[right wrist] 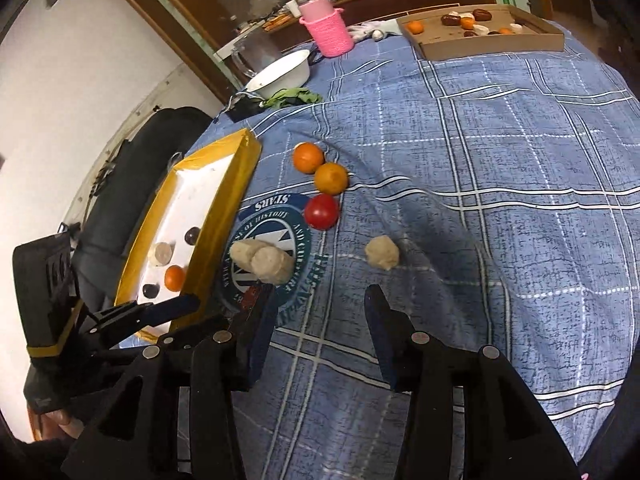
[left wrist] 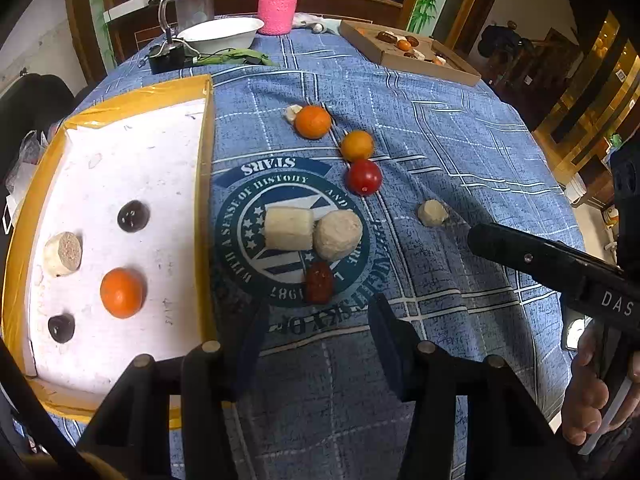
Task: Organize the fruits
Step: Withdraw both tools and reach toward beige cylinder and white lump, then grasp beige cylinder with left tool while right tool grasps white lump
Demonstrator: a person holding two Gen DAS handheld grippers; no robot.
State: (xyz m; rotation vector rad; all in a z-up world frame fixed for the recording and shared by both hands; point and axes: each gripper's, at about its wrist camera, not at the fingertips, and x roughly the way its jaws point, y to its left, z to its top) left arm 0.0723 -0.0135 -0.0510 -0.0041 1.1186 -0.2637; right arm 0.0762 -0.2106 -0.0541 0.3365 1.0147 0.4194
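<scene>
On the blue cloth lie two oranges, a red tomato, two pale cut pieces, a small pale piece and a dark red date. The yellow-rimmed white tray at left holds an orange, two dark fruits and a pale piece. My left gripper is open just before the date. My right gripper is open, short of the small pale piece; its finger shows in the left wrist view.
At the back stand a white bowl, a pink-sleeved bottle, a glass jug, green leaves and a cardboard tray with more fruit. A dark chair is beside the table.
</scene>
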